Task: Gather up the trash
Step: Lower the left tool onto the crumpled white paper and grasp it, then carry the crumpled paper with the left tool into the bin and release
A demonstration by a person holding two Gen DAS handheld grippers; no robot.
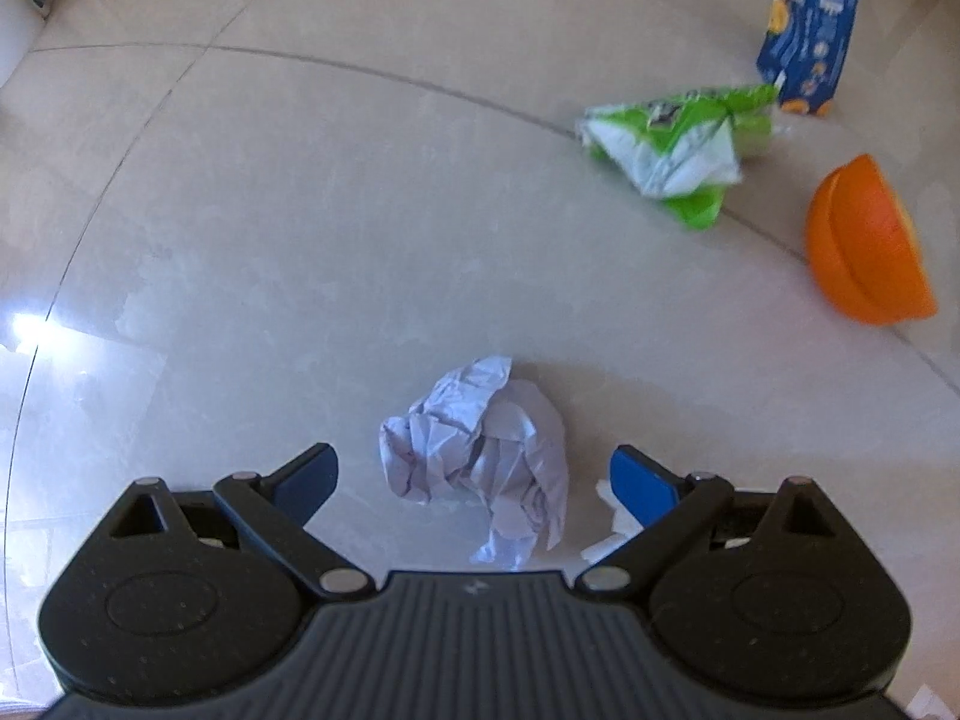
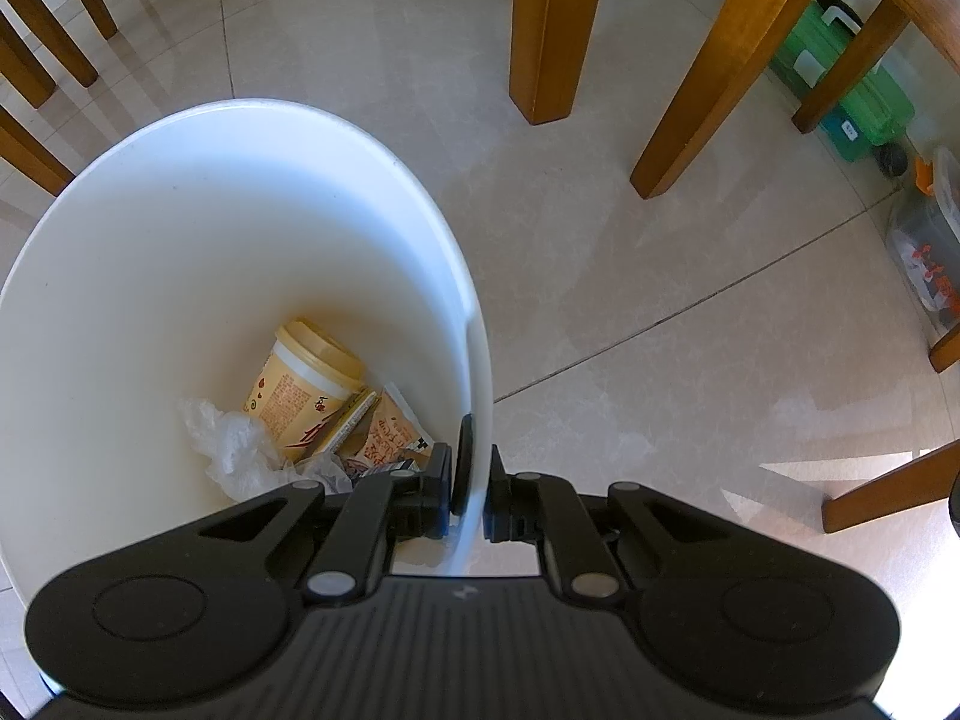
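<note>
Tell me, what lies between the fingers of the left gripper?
The crumpled paper ball lies on the floor between the open left gripper's fingers, untouched; the left wrist view shows it.

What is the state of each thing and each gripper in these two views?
left gripper: open, around the paper ball, not touching it
paper ball: crumpled, on the floor
green wrapper: crumpled, on the floor
blue carton: standing, top torn open
orange piece: cut, on the floor
right gripper: shut on the bin wall
white bin: partly filled
cup: lying tilted in the bin
</note>
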